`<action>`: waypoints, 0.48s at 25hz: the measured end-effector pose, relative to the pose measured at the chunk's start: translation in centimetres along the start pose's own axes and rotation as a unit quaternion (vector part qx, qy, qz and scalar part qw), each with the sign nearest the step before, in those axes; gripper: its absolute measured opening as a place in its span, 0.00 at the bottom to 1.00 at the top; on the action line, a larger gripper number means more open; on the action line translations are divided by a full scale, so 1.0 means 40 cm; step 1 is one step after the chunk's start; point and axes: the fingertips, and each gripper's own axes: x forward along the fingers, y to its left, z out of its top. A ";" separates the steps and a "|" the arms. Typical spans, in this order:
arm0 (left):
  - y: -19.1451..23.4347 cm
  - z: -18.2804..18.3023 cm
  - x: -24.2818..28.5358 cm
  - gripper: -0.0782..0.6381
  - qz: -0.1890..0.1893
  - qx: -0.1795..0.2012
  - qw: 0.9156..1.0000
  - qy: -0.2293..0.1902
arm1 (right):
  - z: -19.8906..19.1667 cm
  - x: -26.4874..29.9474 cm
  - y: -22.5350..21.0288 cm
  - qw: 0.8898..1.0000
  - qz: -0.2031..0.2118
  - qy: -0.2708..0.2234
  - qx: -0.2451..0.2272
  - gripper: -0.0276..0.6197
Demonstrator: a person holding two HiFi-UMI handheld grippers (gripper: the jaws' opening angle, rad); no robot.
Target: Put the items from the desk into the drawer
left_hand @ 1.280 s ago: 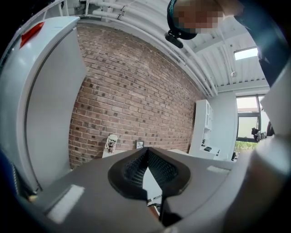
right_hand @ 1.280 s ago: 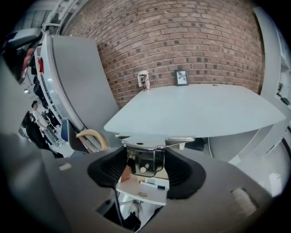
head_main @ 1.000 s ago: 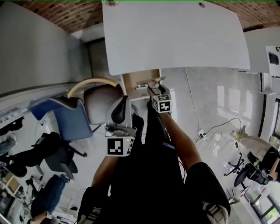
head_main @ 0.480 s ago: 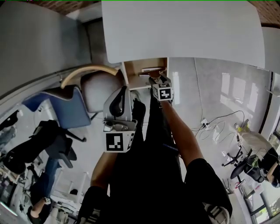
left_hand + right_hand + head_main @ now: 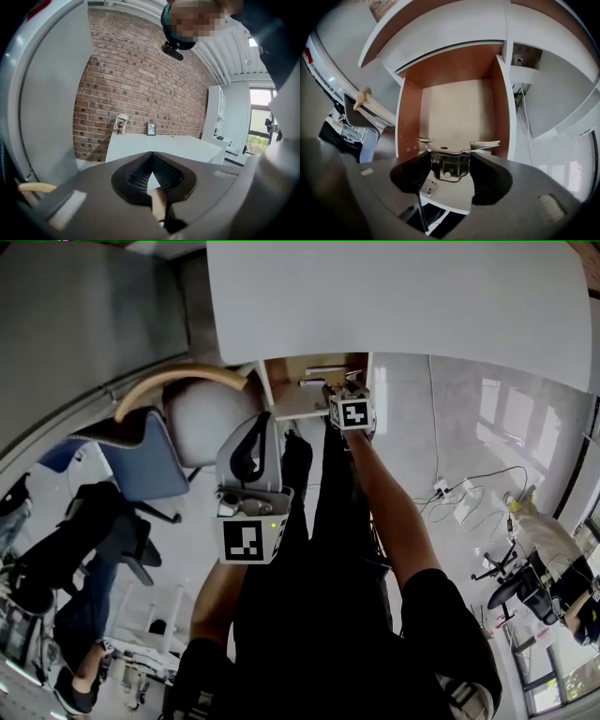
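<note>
Your right gripper (image 5: 449,172) is clamped on a shiny metal tool (image 5: 457,146). The tool's flat stamped wings spread past the ribbed black pads, and it hangs over the front part of the open drawer (image 5: 459,112). The drawer is a plain box with brown wood-toned side walls, a pale smooth floor and a white front edge. Just above the drawer spreads the matte white desk (image 5: 394,306) top. Your left gripper (image 5: 151,157) sits well back from the drawer, its ribbed dark pads pressed together at the tips with nothing between them.
</note>
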 end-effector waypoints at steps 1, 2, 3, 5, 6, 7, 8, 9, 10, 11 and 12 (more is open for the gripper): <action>0.004 -0.007 0.005 0.13 0.001 0.000 1.000 0.002 | -0.004 0.011 -0.004 1.000 -0.002 0.008 0.001 0.45; 0.010 -0.014 0.010 0.13 0.002 0.000 1.000 0.005 | -0.007 0.021 -0.006 1.000 -0.006 0.016 0.001 0.45; 0.015 -0.021 0.014 0.13 0.003 0.000 1.000 0.007 | -0.008 0.030 -0.008 1.000 -0.009 0.021 0.000 0.45; 0.023 -0.033 0.025 0.13 0.006 -0.001 1.000 0.010 | -0.005 0.047 -0.013 1.000 -0.013 0.027 -0.001 0.45; 0.026 -0.037 0.030 0.13 0.007 -0.004 1.000 0.010 | -0.005 0.054 -0.016 0.999 -0.015 0.032 0.001 0.45; 0.028 -0.042 0.037 0.13 0.009 -0.007 1.000 0.010 | -0.005 0.060 -0.021 0.999 -0.016 0.037 0.004 0.45; 0.029 -0.046 0.043 0.13 0.010 -0.010 1.000 0.010 | -0.004 0.067 -0.026 0.999 -0.018 0.041 0.008 0.45; 0.029 -0.050 0.050 0.13 0.011 -0.011 1.000 0.011 | -0.003 0.074 -0.033 0.999 -0.020 0.045 0.011 0.45; 0.029 -0.054 0.056 0.13 0.011 -0.011 1.000 0.013 | -0.003 0.081 -0.039 0.998 -0.023 0.049 0.014 0.45; 0.028 -0.059 0.061 0.13 0.011 -0.011 1.000 0.014 | -0.005 0.087 -0.044 0.998 -0.025 0.054 0.016 0.45; 0.027 -0.062 0.065 0.13 0.011 -0.011 1.000 0.016 | -0.007 0.093 -0.048 0.998 -0.026 0.057 0.016 0.45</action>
